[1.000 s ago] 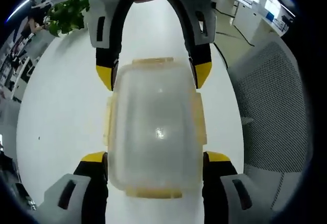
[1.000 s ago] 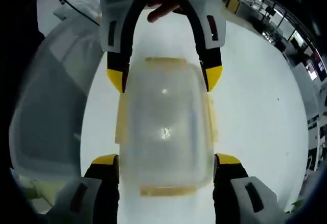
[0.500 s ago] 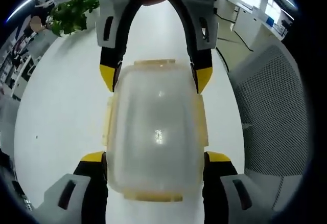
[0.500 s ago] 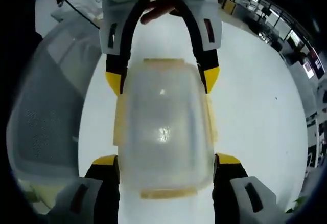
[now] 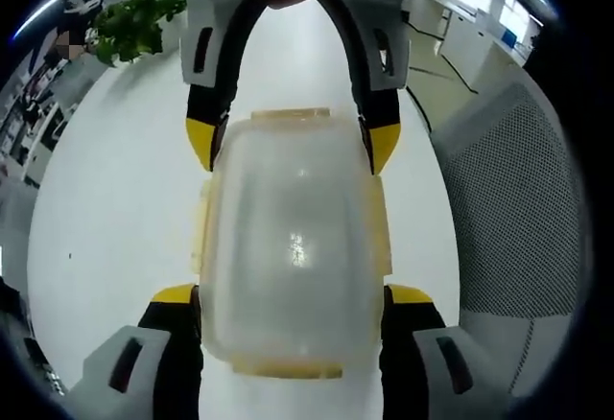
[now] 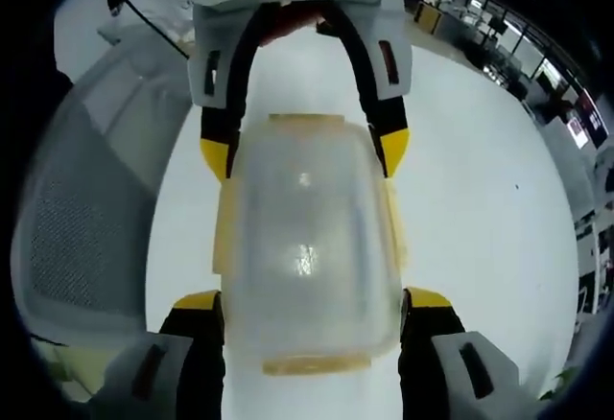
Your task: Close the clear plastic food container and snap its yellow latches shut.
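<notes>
Now, left gripper (image 5: 293, 307): jaws spread wide, one yellow-tipped finger along each long side of the clear container (image 5: 293, 247), tips close against its walls near the end nearest the camera. Contact itself is not clear, so no grip can be confirmed. Directly ahead, at the far end of the container, the right gripper (image 5: 293, 147) faces back, its yellow tips flanking the far corners.

From the right gripper view, the same arrangement mirrored: right gripper (image 6: 305, 315) jaws apart and straddling the container (image 6: 305, 247); left gripper (image 6: 302, 151) opposite at the far end, also apart, tips beside the corners. A fingertip (image 6: 288, 19) of the person shows between that gripper's arms.

Container sits flat on the white bench (image 5: 115, 209), lid on top, cloudy and translucent with a light glare near centre. Yellow latches (image 5: 203, 230) run along both long sides and both short ends; the side ones look slightly flared outward rather than flush, though it is hard to be sure through the fisheye.

Outward in the left gripper view: a mesh chair back (image 5: 518, 209) to the right of the jaws, a green plant (image 5: 134, 19) up-left at the bench's far edge. In the right gripper view the mesh chair back (image 6: 86, 219) lies to the left.
</notes>
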A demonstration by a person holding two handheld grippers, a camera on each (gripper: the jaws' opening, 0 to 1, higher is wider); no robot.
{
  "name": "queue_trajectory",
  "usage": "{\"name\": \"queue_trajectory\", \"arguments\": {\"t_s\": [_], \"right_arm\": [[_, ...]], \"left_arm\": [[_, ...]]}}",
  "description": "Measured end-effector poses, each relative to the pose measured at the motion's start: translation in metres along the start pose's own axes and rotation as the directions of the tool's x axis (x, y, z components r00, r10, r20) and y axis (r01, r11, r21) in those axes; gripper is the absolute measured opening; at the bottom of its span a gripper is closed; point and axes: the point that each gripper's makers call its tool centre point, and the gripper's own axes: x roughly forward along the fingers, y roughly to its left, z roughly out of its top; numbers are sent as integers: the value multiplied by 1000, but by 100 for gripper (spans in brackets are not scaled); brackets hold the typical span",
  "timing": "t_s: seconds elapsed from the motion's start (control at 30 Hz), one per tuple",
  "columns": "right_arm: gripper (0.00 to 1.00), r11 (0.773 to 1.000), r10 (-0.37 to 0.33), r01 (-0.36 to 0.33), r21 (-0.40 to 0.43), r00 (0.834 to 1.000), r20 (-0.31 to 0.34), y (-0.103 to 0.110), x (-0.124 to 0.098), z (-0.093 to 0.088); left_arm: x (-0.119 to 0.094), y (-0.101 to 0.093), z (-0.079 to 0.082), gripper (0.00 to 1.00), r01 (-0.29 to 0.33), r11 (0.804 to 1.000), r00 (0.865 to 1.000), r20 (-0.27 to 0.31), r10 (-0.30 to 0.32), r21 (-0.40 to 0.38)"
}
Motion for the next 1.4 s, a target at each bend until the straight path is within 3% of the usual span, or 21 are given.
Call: {"name": "queue_trajectory", "arguments": {"t_s": [0.23,0.43,1.0,1.4], "right_arm": [[74,1000,-4,4,10,1000,30,3,1,4],[75,1000,5,-4,-8,1000,10,4,3,7],[76,1000,-2,2,-5,1000,15,4,6,12],[77,1000,4,-4,-4,1000,23,5,15,29]], "left_arm": [[-1,-2,-4,76,2,1000,1000,-11,-2,8],[-2,-3,-7,76,-2,1000,999,-36,2,-2],[-4,-4,-12,77,-1,1000,999,-33,0,-17],[-9,-4,-28,78,3,1000,1000,-24,-4,-25]]}}
